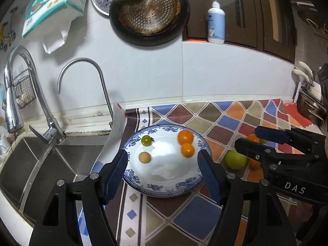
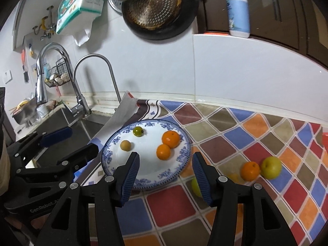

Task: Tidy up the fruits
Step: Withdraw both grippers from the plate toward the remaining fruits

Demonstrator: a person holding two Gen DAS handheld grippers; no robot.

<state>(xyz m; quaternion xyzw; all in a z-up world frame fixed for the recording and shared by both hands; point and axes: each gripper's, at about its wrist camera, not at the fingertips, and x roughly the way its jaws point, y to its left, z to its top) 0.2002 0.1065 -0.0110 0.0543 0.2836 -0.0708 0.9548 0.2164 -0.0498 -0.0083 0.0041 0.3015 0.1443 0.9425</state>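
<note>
plate [image 1: 189, 186]: white w/ blue floral rim | oranges [image 1: 185, 137]: orange | cloth [image 2: 256, 123]: multicolour diamond check | gripper pads [image 1: 114, 176]: blue

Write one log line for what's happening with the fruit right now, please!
plate: four fruits on it | cloth: orange, green apple waiting | left tongs: open, empty | right tongs: open, empty

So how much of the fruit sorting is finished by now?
Four fruits already sit on the blue-patterned plate: two oranges, a small green tomato and a tan round fruit. Both tongs, left and right, are open and empty. Still on the cloth: another orange, a green apple and a partly hidden yellowish fruit.
</note>
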